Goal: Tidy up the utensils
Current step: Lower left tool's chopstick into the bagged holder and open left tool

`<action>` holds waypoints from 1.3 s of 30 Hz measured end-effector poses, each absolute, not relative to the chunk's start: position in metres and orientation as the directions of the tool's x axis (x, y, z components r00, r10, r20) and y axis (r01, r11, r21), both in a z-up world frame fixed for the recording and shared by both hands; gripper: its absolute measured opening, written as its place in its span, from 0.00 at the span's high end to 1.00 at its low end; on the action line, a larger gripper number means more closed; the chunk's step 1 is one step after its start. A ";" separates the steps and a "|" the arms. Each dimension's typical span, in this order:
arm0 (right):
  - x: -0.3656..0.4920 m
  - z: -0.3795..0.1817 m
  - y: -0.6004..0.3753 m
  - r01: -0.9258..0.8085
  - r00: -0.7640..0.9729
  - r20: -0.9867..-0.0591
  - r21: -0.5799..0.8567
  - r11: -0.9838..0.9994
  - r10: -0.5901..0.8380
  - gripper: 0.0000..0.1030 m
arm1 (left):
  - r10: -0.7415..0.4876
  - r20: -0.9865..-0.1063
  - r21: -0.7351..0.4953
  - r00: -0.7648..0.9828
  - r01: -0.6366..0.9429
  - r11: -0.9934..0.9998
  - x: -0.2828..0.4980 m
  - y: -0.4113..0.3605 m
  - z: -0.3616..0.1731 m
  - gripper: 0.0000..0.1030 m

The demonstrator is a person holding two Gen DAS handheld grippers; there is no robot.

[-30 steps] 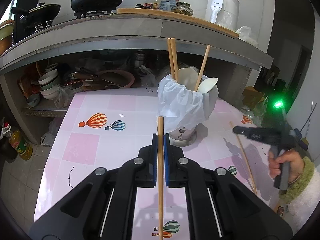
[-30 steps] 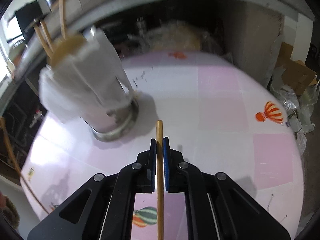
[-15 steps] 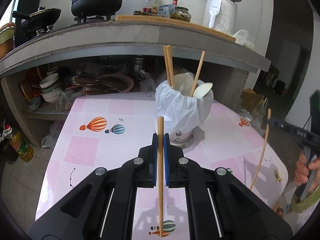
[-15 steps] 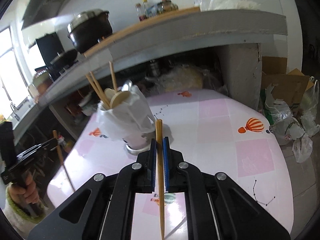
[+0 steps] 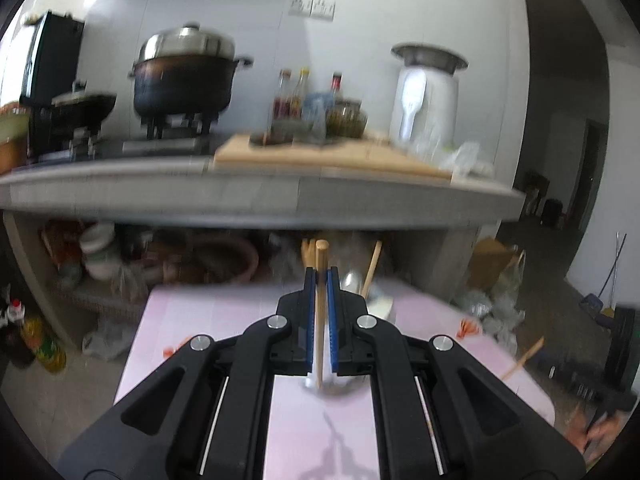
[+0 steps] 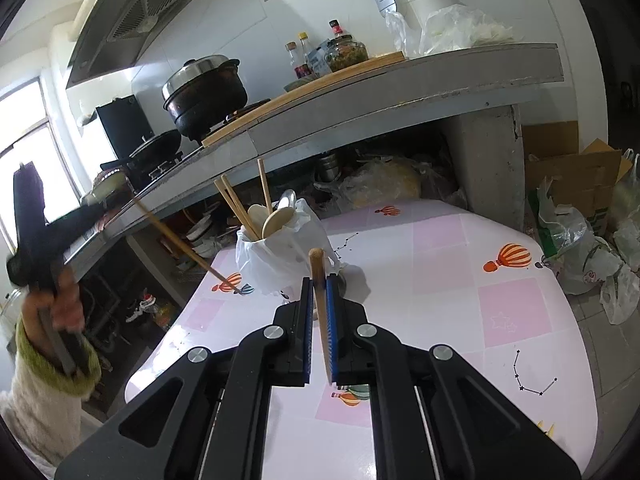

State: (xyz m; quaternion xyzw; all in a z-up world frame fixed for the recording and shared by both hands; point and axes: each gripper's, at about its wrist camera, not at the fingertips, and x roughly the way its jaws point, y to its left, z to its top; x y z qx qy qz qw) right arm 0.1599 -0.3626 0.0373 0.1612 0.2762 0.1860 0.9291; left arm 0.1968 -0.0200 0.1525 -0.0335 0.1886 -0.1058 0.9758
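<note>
Wooden chopsticks in both hands now; the left tongs [image 5: 320, 276] are pinched tight on one chopstick [image 5: 319, 312], its blunt top poking just above the blue pads; the right tongs [image 6: 319, 284] are clamped on a second chopstick [image 6: 321, 304], which leans a touch between the pads. Both sticks hang above the pink worktop [image 6: 460, 280], near the utensil holder [image 6: 280, 256], a cup lined with a white bag and already carrying chopsticks and spoons. These look light, stiff and smooth, so I'd judge they can pivot or slip in a narrow pinch; a hold near the thick upper end, as here, leaves the long thin end free to go into the holder's mouth; the loose bag lip could snag a tip.
</note>
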 end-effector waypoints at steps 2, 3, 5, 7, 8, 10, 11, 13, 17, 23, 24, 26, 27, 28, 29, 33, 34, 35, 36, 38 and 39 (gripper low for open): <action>0.159 0.036 -0.363 -0.255 0.777 -0.455 0.406 0.878 0.436 0.94 | -0.226 -0.325 -0.102 0.918 0.204 0.974 0.202 -0.025 0.168 0.95; 0.159 0.035 -0.363 -0.255 0.776 -0.456 0.407 0.877 0.437 0.94 | -0.229 -0.304 -0.099 0.925 0.208 0.973 0.205 -0.028 0.178 0.95; 0.159 0.033 -0.363 -0.254 0.773 -0.460 0.406 0.878 0.436 0.94 | -0.245 -0.282 -0.104 0.928 0.224 0.969 0.213 -0.033 0.192 0.95; 0.159 0.032 -0.363 -0.255 0.770 -0.462 0.410 0.876 0.441 0.94 | -0.262 -0.265 -0.114 0.928 0.239 0.964 0.222 -0.039 0.203 0.95; 0.159 0.032 -0.362 -0.255 0.770 -0.462 0.409 0.876 0.440 0.94 | -0.266 -0.260 -0.118 0.928 0.243 0.963 0.225 -0.041 0.206 0.95; 0.160 0.031 -0.362 -0.257 0.768 -0.464 0.409 0.876 0.442 0.94 | -0.272 -0.250 -0.116 0.929 0.250 0.961 0.236 -0.048 0.213 0.95; 0.160 0.031 -0.361 -0.257 0.767 -0.465 0.409 0.876 0.443 0.94 | -0.271 -0.244 -0.111 0.931 0.251 0.962 0.239 -0.050 0.214 0.95; 0.160 0.030 -0.361 -0.257 0.766 -0.466 0.410 0.875 0.443 0.94 | -0.273 -0.242 -0.104 0.931 0.255 0.961 0.251 -0.057 0.216 0.95; 0.163 0.029 -0.360 -0.256 0.763 -0.470 0.412 0.875 0.445 0.94 | -0.267 -0.241 -0.098 0.933 0.250 0.963 0.270 -0.063 0.216 0.95; 0.165 0.028 -0.360 -0.257 0.758 -0.474 0.415 0.873 0.448 0.94 | -0.237 -0.266 -0.086 0.934 0.222 0.971 0.296 -0.066 0.202 0.95; 0.166 0.028 -0.359 -0.257 0.757 -0.475 0.414 0.873 0.448 0.94 | -0.237 -0.272 -0.090 0.933 0.220 0.971 0.299 -0.066 0.198 0.95; 0.167 0.027 -0.359 -0.257 0.755 -0.477 0.417 0.872 0.450 0.94 | -0.237 -0.287 -0.098 0.928 0.218 0.971 0.306 -0.066 0.189 0.95; 0.168 0.027 -0.359 -0.257 0.754 -0.478 0.417 0.872 0.451 0.94 | -0.237 -0.292 -0.100 0.927 0.217 0.971 0.308 -0.066 0.185 0.95; 0.168 0.027 -0.359 -0.259 0.753 -0.478 0.417 0.871 0.452 0.94 | -0.236 -0.297 -0.100 0.925 0.216 0.971 0.310 -0.066 0.181 0.95; 0.168 0.027 -0.359 -0.260 0.752 -0.479 0.416 0.871 0.453 0.94 | -0.235 -0.305 -0.102 0.923 0.214 0.972 0.313 -0.066 0.176 0.95; 0.169 0.028 -0.358 -0.265 0.749 -0.479 0.415 0.870 0.457 0.94 | -0.235 -0.330 -0.107 0.914 0.211 0.972 0.319 -0.066 0.157 0.95; 0.169 0.028 -0.358 -0.265 0.749 -0.479 0.415 0.870 0.457 0.94 | -0.233 -0.334 -0.105 0.913 0.210 0.972 0.320 -0.066 0.154 0.95; 0.169 0.028 -0.358 -0.266 0.748 -0.479 0.417 0.869 0.459 0.94 | -0.233 -0.343 -0.105 0.910 0.210 0.972 0.321 -0.066 0.148 0.95; 0.169 0.028 -0.358 -0.266 0.748 -0.479 0.417 0.869 0.459 0.94 | -0.235 -0.350 -0.106 0.907 0.211 0.972 0.321 -0.066 0.144 0.95; 0.169 0.028 -0.358 -0.267 0.747 -0.479 0.418 0.869 0.460 0.94 | -0.237 -0.366 -0.104 0.900 0.213 0.971 0.321 -0.067 0.134 0.95; 0.170 0.028 -0.358 -0.268 0.747 -0.479 0.418 0.868 0.461 0.94 | -0.237 -0.373 -0.104 0.897 0.214 0.971 0.321 -0.067 0.130 0.95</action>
